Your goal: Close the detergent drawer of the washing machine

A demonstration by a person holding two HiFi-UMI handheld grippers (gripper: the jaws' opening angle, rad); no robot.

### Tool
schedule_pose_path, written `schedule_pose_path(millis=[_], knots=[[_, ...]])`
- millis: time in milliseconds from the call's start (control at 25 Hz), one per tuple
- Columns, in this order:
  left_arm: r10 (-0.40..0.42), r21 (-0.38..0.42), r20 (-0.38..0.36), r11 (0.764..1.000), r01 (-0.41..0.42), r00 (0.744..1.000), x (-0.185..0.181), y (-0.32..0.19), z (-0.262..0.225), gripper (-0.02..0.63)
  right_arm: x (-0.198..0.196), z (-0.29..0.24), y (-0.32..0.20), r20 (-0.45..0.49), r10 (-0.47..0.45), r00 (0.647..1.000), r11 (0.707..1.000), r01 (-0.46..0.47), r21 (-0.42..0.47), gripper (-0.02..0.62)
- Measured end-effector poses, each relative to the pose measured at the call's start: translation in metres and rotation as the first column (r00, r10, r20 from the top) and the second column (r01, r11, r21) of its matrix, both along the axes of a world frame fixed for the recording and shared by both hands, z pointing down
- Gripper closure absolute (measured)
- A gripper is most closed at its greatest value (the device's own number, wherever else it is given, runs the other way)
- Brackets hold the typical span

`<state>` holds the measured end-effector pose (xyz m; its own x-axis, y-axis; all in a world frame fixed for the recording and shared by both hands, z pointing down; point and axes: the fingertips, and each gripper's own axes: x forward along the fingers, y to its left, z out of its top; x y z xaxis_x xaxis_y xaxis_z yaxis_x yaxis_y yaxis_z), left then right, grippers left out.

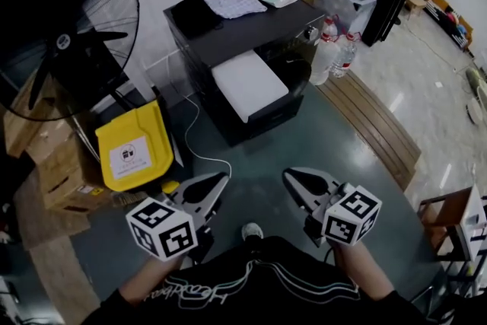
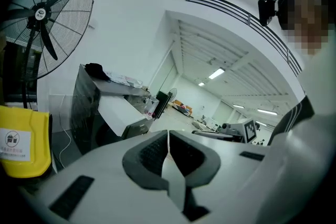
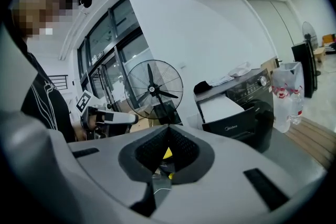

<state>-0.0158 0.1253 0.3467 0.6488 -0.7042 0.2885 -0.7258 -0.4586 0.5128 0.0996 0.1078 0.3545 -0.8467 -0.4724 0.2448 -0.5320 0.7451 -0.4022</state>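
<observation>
At the far left stands a big fan (image 1: pixel 68 19), and below it a yellow bin (image 1: pixel 133 148) on the floor. The left claw (image 1: pixel 213 185) is held low in front of the person's body and points forward. Its two jaws are pressed together at the tips and nothing is between them.

In the middle, well apart from both claws, is the dark washing machine (image 1: pixel 228 34), with some cloths lying on its top. Its detergent drawer (image 1: pixel 249 84) is pulled out toward the person, and it shows as a white slab that ends in a dark front panel. I judge that the drawer is stiff plastic and rather light, and that it slides straight on its rails, so no grasp is needed. A flat push on the middle of the front panel should send it in. A push near one corner could make it go crooked and jam.

The right claw (image 1: pixel 300 186) is also low, beside the left one, and also closed on nothing. To the right of the machine stand some water bottles (image 1: pixel 335 49).
</observation>
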Motion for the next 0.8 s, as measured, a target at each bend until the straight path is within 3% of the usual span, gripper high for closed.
schedule_pose_path(millis=[280,520,800], knots=[[-0.047,-0.011,0.028,0.999,0.047,0.999,0.006,-0.052,0.015,0.575,0.017,0.027,-0.056,-0.057,0.000,0.998,1.000,0.000,-0.007,0.569],[-0.049,-0.022,0.052,0.999,0.050,0.997,0.006,-0.070,0.030,0.575,0.022,0.041,-0.081,-0.095,0.030,0.995,1.000,-0.029,0.009,0.569],[-0.048,-0.042,0.068,0.998,0.051,0.997,-0.002,-0.087,0.053,0.575,0.024,0.081,-0.107,-0.115,0.086,0.990,0.995,-0.091,-0.043,0.569]])
